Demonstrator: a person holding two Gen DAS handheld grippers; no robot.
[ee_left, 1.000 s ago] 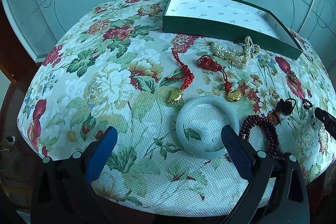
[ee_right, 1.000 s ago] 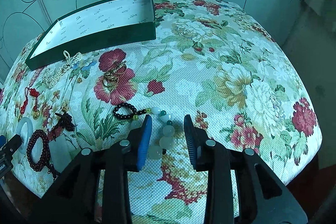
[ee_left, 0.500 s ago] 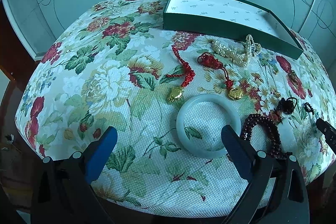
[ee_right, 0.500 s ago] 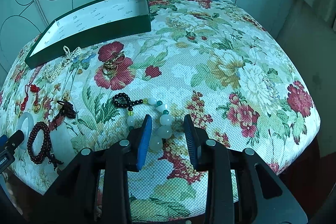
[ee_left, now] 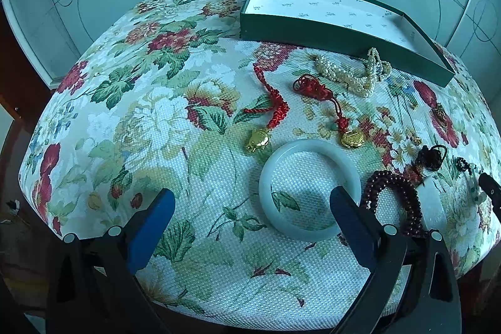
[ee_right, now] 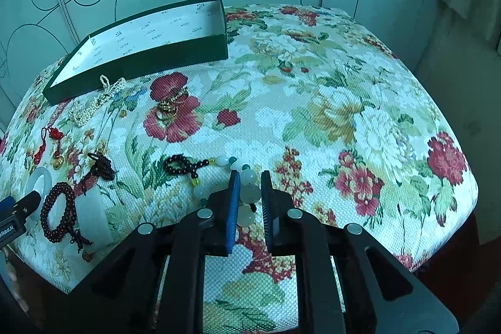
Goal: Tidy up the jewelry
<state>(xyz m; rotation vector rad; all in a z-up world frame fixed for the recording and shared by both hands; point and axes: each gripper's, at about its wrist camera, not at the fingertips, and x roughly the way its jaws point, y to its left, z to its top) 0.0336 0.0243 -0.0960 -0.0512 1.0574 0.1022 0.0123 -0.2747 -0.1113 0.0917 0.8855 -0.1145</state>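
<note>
The right tongs (ee_right: 250, 187) have just been closing, and their blue pads now sit against the pale round beads of a bead bracelet (ee_right: 247, 193) lying on the flower-patterned worktop (ee_right: 344, 102); the pads look to be pressing the beads from both sides. The bracelet's dark beaded loop (ee_right: 180, 164) trails off to the left, flat on the cloth. The left tongs (ee_left: 250, 208) stand wide open and grip nothing, their right pad hanging over the pale jade bangle (ee_left: 308, 188), which lies flat. Just beside the bangle is a dark red bead bracelet (ee_left: 393, 199). Farther back lie two red cords with gold charms (ee_left: 275, 118), a heap of pearl strands (ee_left: 353, 74) touching the front wall of a green box (ee_left: 328, 36), and a small pile of gold rings (ee_right: 170, 107) on a red flower. The box holds no jewelry that I can see.
</note>
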